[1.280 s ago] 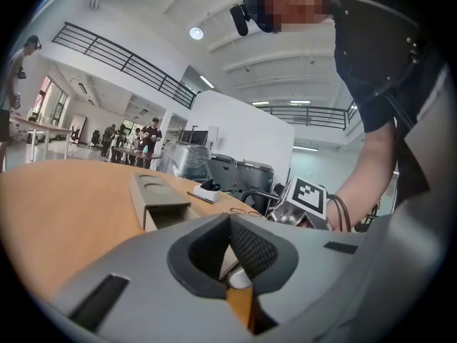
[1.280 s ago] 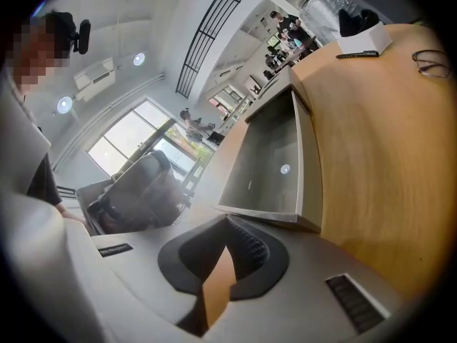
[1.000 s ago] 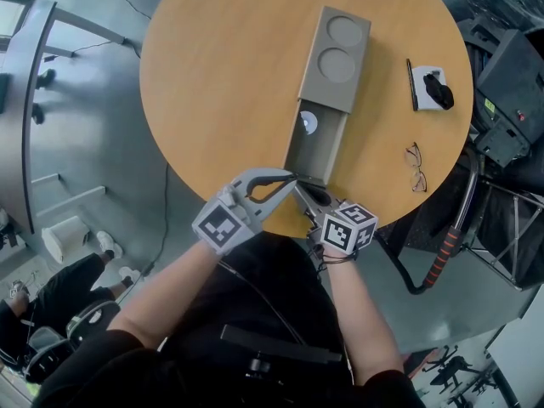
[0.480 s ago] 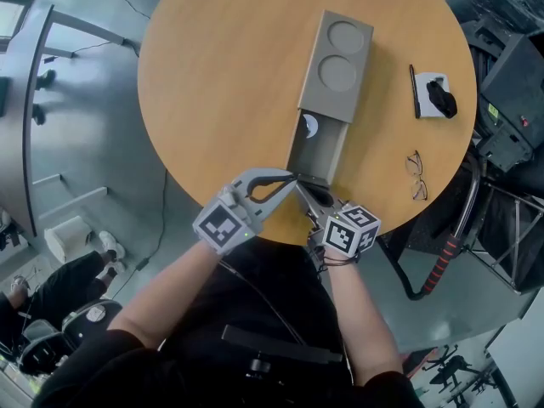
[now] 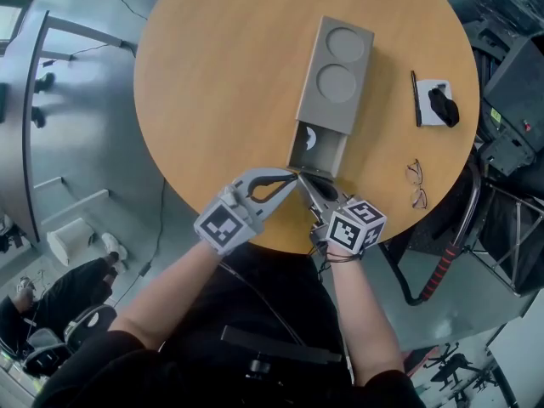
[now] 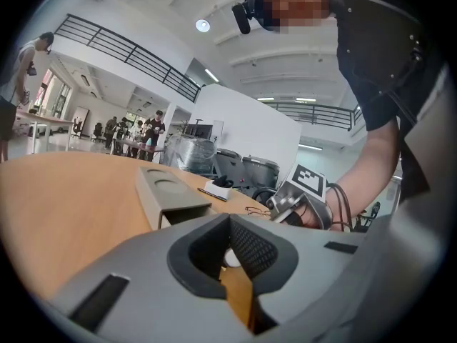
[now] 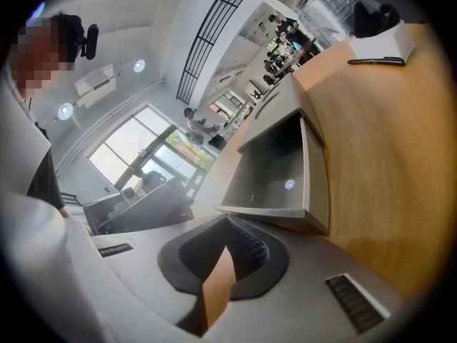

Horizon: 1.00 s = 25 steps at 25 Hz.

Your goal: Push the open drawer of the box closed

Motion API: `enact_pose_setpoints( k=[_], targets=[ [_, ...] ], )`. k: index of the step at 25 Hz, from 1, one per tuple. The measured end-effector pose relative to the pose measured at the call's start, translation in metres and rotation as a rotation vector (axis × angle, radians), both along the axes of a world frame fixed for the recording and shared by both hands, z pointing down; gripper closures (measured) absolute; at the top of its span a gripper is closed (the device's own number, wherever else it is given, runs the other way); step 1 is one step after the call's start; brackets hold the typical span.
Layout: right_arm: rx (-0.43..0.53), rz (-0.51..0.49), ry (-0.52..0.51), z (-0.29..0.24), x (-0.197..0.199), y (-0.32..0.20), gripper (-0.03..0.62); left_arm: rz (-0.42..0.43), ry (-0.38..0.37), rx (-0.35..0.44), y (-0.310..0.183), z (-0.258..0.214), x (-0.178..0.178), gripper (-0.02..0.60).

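Observation:
A long grey box [image 5: 336, 70] with two round recesses on top lies on the round wooden table [image 5: 221, 83]. Its drawer [image 5: 316, 150] sticks out toward me, partly open, with a small white disc [image 5: 309, 137] inside. My left gripper [image 5: 293, 175] is shut, its tip at the drawer's front panel. My right gripper [image 5: 306, 182] is also shut, its tip touching the same panel just beside the left one. In the right gripper view the drawer [image 7: 278, 174] lies open right ahead of the shut right gripper [image 7: 230, 252]. The left gripper view shows the box [image 6: 166, 190] beyond the shut left gripper [image 6: 235, 259].
A pair of glasses [image 5: 415, 185] lies near the table's right edge. A white pad [image 5: 435, 99] with a black object and a pen [image 5: 416, 99] sits further back on the right. The table's near edge runs just under my grippers.
The drawer has slid further into the box. Both grippers have moved forward with it, tips staying at its front panel.

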State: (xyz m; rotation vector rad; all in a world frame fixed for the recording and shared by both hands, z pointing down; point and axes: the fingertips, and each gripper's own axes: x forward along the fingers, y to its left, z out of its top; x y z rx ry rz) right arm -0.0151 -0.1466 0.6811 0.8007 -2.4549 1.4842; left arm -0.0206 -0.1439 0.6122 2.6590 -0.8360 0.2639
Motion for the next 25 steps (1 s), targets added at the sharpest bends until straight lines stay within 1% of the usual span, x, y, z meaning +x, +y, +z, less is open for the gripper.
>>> enact_pose_setpoints(
  k=[16,25],
  targets=[
    [0.009,0.033,0.001,0.005,-0.004,-0.057,0.585,0.005,-0.016,-0.039,-0.045,0.017,-0.006,0.551],
    [0.018,0.058,0.010,0.004,-0.002,-0.084,0.585,0.025,-0.019,-0.053,-0.065,0.022,-0.005,0.550]
  ],
)
